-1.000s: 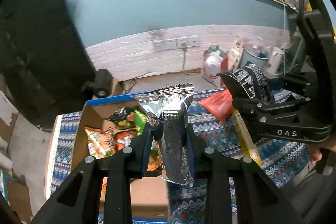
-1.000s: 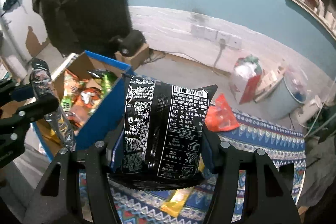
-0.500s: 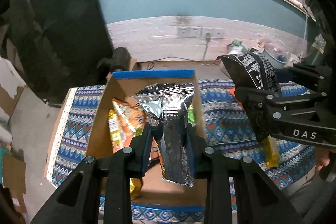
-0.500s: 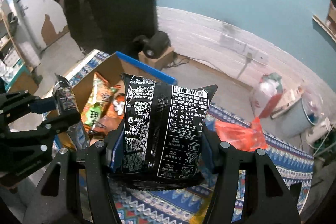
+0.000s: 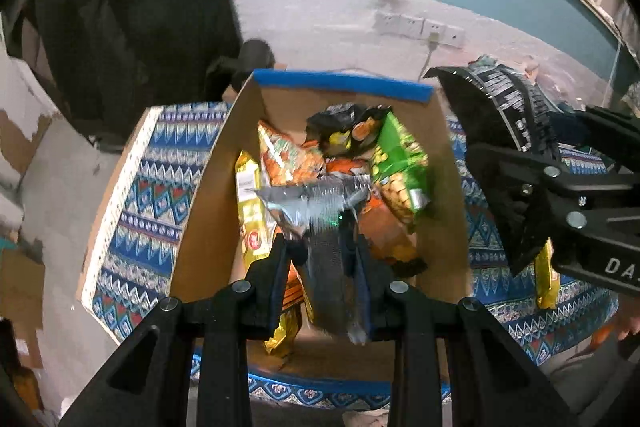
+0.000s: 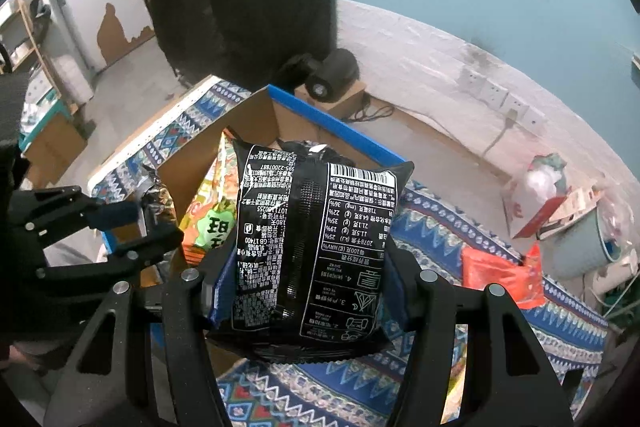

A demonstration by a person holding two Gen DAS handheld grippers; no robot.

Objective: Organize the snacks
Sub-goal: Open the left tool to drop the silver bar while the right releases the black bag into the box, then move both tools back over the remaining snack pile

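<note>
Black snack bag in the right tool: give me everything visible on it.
The black snack bag is a glossy, puffy pillow pack with crimped end seams, its white-printed back with a barcode and nutrition table facing the right wrist camera, text upside down. It stands roughly upright, clamped at both side edges by the right tool, whose pads dent it. It hangs above the patterned cloth beside the cardboard box, touching neither.

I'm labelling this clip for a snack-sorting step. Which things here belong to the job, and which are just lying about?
Part of the job:
- silver packet, clamped in left claw
- black packet, clamped in right claw
- cardboard box holding snacks
- orange packet on the patterned cloth

Lying about:
- wall sockets
- pale bucket
</note>
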